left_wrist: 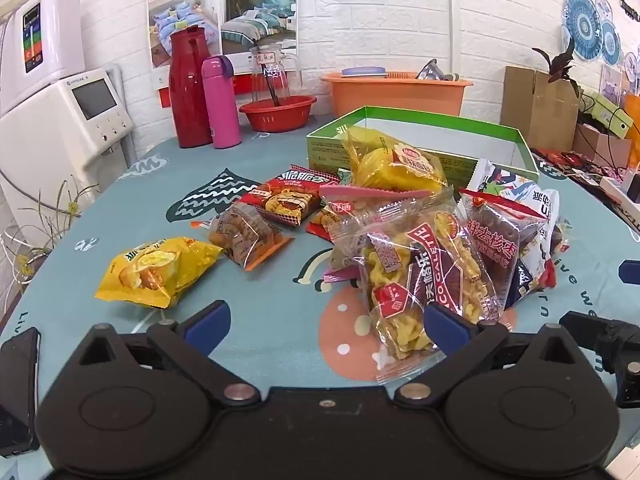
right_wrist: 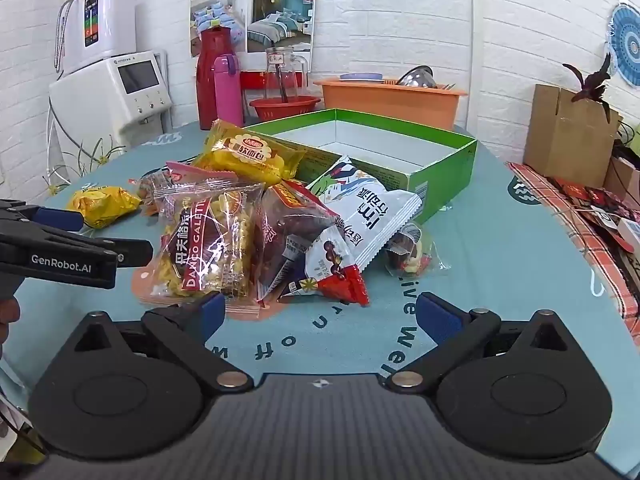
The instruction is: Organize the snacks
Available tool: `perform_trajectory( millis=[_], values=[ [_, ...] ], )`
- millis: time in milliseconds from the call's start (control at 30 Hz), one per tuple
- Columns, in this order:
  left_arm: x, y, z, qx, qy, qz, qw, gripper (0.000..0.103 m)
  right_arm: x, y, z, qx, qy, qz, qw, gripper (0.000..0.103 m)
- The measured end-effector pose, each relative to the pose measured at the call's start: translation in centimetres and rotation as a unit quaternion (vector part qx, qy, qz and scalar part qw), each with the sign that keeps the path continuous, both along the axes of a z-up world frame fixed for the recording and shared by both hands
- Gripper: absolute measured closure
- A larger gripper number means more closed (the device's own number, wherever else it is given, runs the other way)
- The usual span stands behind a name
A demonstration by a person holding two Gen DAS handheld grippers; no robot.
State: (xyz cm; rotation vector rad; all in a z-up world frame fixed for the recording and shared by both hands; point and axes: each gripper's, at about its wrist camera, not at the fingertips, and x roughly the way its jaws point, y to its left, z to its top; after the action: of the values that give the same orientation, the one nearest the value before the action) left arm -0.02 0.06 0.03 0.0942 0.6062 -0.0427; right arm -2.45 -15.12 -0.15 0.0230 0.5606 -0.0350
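Snack packets (right_wrist: 248, 236) heaped, clear and foil wrappers, beside open green box (right_wrist: 444, 168)

Both grippers are tipped downward with jaws spread wide and nothing between them. The left gripper (left_wrist: 326, 318) sits beside the right gripper (right_wrist: 318, 312), and its black arm pokes into the right wrist view's left edge.

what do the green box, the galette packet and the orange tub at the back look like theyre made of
Green box: seems to be printed cardboard, slightly glossy; thin folded walls with a plain white inside.
Galette packet: clear plastic film, shiny; it glints, crinkles and shows the yellow biscuits through it.
Orange tub: probably moulded plastic, smooth and matte; even colour with a rolled rim.
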Motion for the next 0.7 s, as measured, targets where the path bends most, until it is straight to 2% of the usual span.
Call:
perform_trajectory(
  millis=[700],
  values=[
    [-0.22,0.54,-0.04,-0.005,0.002,0.005,1.0000,0.000,-0.07,0.05,-0.10,0.005,0.000,-0.006,1.000,0.000]
  ],
)
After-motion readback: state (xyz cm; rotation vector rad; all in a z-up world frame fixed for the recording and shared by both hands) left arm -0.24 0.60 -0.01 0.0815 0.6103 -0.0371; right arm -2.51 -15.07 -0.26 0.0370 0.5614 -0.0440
